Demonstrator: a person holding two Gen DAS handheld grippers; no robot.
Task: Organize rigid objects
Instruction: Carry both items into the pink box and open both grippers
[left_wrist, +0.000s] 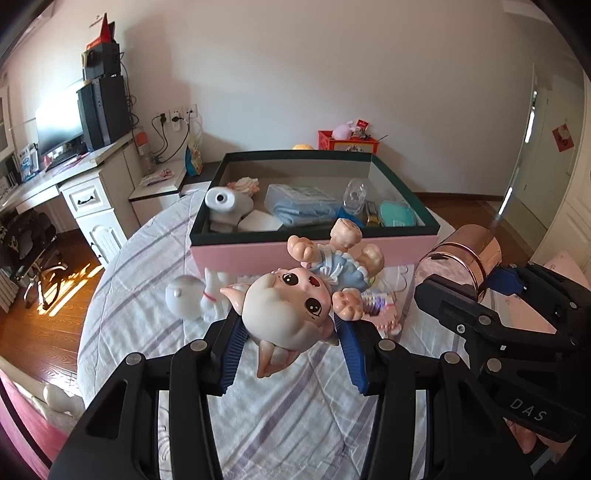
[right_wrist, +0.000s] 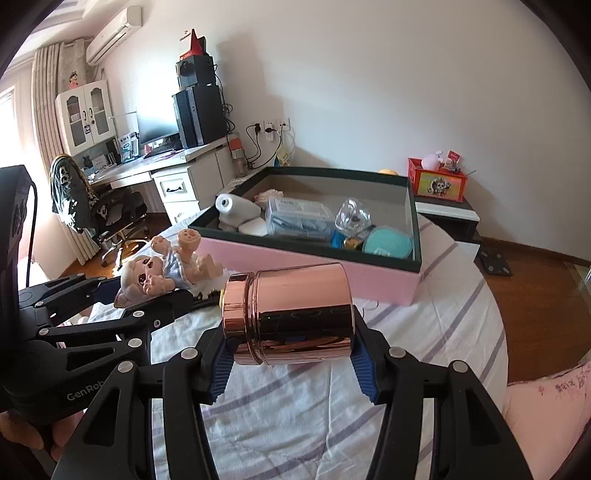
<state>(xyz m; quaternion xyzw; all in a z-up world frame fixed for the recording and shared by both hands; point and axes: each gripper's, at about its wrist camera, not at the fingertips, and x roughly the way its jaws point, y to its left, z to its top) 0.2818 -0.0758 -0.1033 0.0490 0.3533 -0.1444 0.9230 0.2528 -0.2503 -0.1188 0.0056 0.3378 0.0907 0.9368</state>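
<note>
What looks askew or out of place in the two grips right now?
Nothing is spilled or broken. The doll hangs upside down, the left gripper clamping only its head. The copper canister lies sideways in the right gripper, lid on. Both are short of the box.

One doll (left_wrist: 295, 295), one copper can (right_wrist: 295, 317), one box (left_wrist: 314, 251), one white figurine (left_wrist: 192, 299) on the bed, and two grippers, left (left_wrist: 291, 354) and right (right_wrist: 291, 365).

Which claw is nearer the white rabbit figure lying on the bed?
Left. The left claw, gripping the doll, sits just beside the rabbit; the right claw, holding the copper jar, is farther off beyond the doll.
</note>
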